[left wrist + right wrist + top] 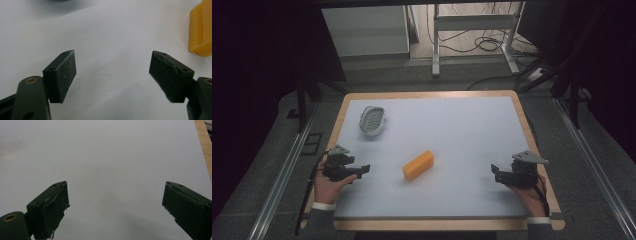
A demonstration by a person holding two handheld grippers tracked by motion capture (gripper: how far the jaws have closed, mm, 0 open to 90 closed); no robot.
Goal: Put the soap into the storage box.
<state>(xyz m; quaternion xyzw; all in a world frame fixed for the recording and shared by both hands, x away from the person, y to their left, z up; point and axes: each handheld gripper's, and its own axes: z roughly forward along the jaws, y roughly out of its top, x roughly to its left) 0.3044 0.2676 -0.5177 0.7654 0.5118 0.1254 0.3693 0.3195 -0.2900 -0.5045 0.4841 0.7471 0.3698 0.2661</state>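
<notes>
In the high view, an orange block (418,165) lies at the middle of the white table (452,125), with a small gray dish (372,120) at upper left. The left gripper (360,170) sits at lower left, the right gripper (496,171) at lower right.

In the left gripper view, the jaws are spread, empty; the block (201,30) is at the upper right edge.

In the right gripper view, the jaws are spread over bare table (112,165).

Counter (462,130): matt pale sheet, wood edge. Orange block (418,165): waxy, smooth, slight sheen. Small dish (372,120): pale, ribbed, looks plastic. Left gripper (112,72) pads (62,75): matt black, grainy, rubbery; right gripper (115,205) pads look scuffed.
</notes>
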